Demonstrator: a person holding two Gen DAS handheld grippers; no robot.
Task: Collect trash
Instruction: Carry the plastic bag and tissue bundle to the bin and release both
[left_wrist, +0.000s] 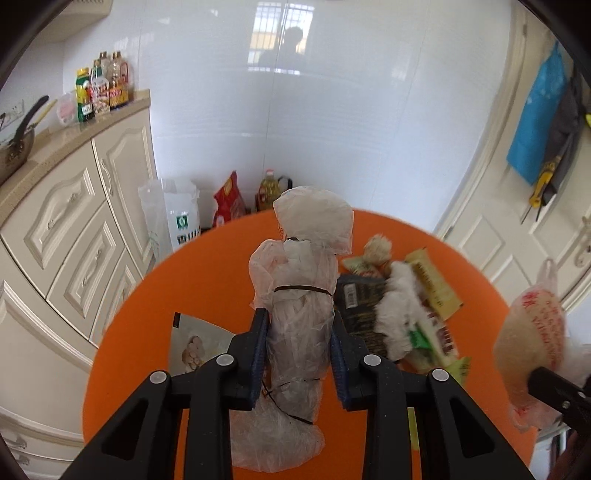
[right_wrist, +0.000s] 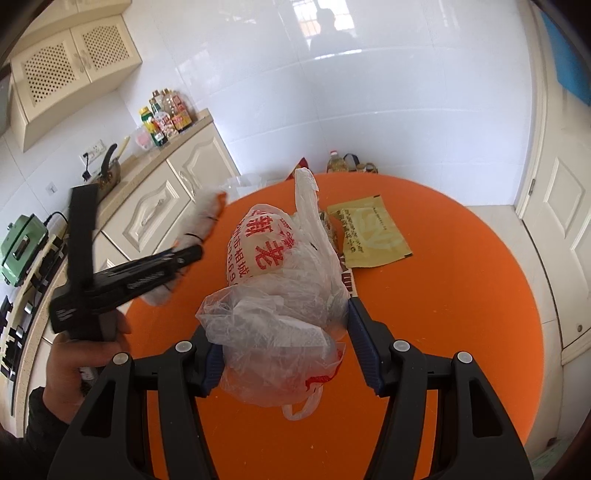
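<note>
Left wrist view: the left gripper (left_wrist: 299, 354) is clenched around a long translucent plastic-wrapped bundle tied with thin dark bands (left_wrist: 301, 291), which stands between the blue-padded fingers above the round orange table (left_wrist: 207, 273). Right of the bundle lies a heap of trash: a black printed wrapper (left_wrist: 360, 310), a fluffy white wad (left_wrist: 397, 310) and a yellow-tan sachet (left_wrist: 437, 282). A pale printed packet (left_wrist: 197, 341) lies left of the fingers, near the table's left edge. Bare orange shows behind the bundle up to the far rim. At the right edge the crumpled white plastic bag with red lettering (left_wrist: 532, 332) hangs out past the table rim.

Right wrist view: the right gripper (right_wrist: 284, 343) grasps the white bag (right_wrist: 280, 280) over the table (right_wrist: 461, 295). The sachet (right_wrist: 369, 232) lies flat beyond it; the orange right of it is open to the rim. The left gripper (right_wrist: 184, 254) holds the bundle (right_wrist: 203, 218) at the table's left edge, beside the cream cabinets (right_wrist: 166, 206).
</note>
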